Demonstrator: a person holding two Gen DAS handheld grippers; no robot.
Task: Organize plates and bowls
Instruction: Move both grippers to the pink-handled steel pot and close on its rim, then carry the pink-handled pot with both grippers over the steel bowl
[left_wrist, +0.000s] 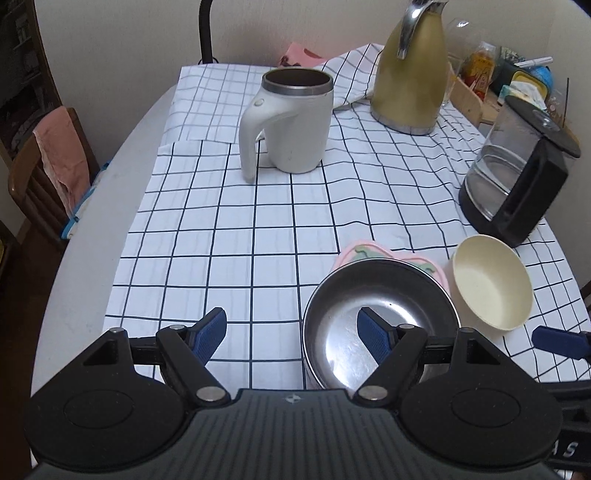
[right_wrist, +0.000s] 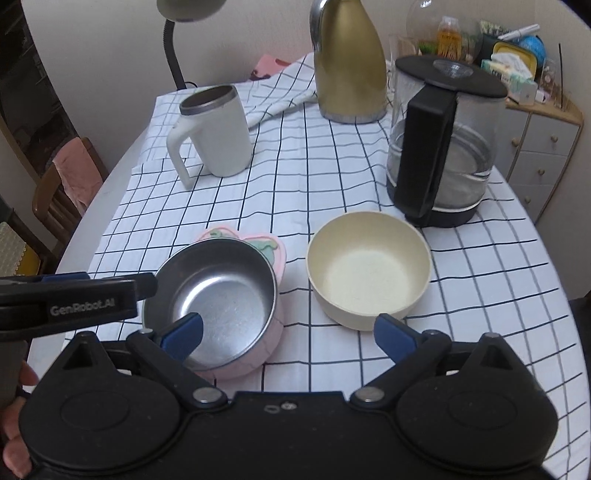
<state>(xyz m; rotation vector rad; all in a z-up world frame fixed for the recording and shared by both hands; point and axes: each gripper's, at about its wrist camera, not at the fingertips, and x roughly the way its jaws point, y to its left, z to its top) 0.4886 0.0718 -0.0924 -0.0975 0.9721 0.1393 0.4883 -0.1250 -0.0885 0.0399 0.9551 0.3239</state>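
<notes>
**Desk:** What do your two wrist views show?

**Operator:** At lower centre of my left view, my left gripper (left_wrist: 291, 334) stands wide, ribbed blue pads empty; one pad hangs over the stainless-steel bowl (left_wrist: 373, 328), not touching that I can tell. That bowl is round and shiny inside, pink outside, and sits on a pink scalloped coaster (left_wrist: 364, 249). Just right of it, the cream bowl (left_wrist: 491, 286), matte and speckled, lies tilted toward the lens.

**Desk:** And the right side?

**Operator:** My right gripper (right_wrist: 288, 332), bottom centre, is also spread wide with nothing between the pads. The cream bowl sits upright just beyond its right pad. Both bowls rest on a white grid-checked cloth (right_wrist: 295, 177) over a round pale table (left_wrist: 92, 229).

**Desk:** Background?

**Operator:** Upper frame: a white handled mug (right_wrist: 212, 129) with a steel rim, a gold carafe (right_wrist: 349, 62), a glass kettle (right_wrist: 443, 147) with black lid and handle.
</notes>
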